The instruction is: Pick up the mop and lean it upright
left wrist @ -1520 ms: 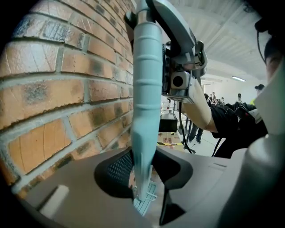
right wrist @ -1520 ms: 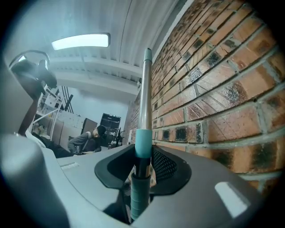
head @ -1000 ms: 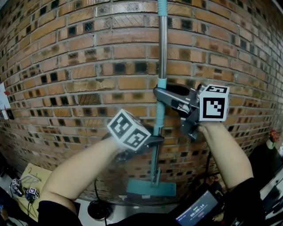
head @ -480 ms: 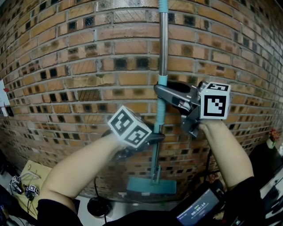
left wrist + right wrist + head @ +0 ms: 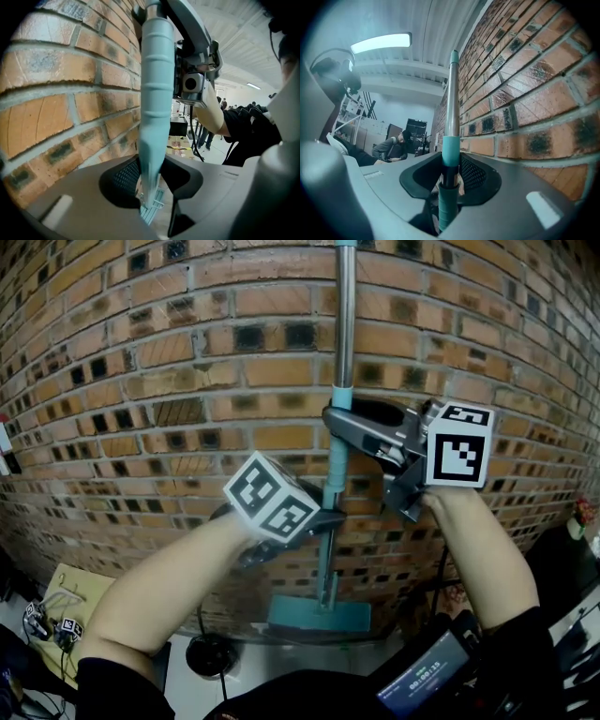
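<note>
While the mop [image 5: 345, 324] stands upright beside the brick wall [image 5: 169, 352], left gripper [image 5: 325, 519] clamps its handle low, right gripper [image 5: 336, 418] clamps higher.

Mop [image 5: 344, 324]: now lower against the brick wall [image 5: 141, 409]; its teal collar [image 5: 339, 397] sits about one course further down than a second ago. Left gripper [image 5: 328, 519], at 6 o'clock of the collar, and right gripper [image 5: 334, 418], reaching in from 3 o'clock: both lowered with the handle. Teal top sleeve [image 5: 345, 243], 12 o'clock: nearly out of frame.
</note>
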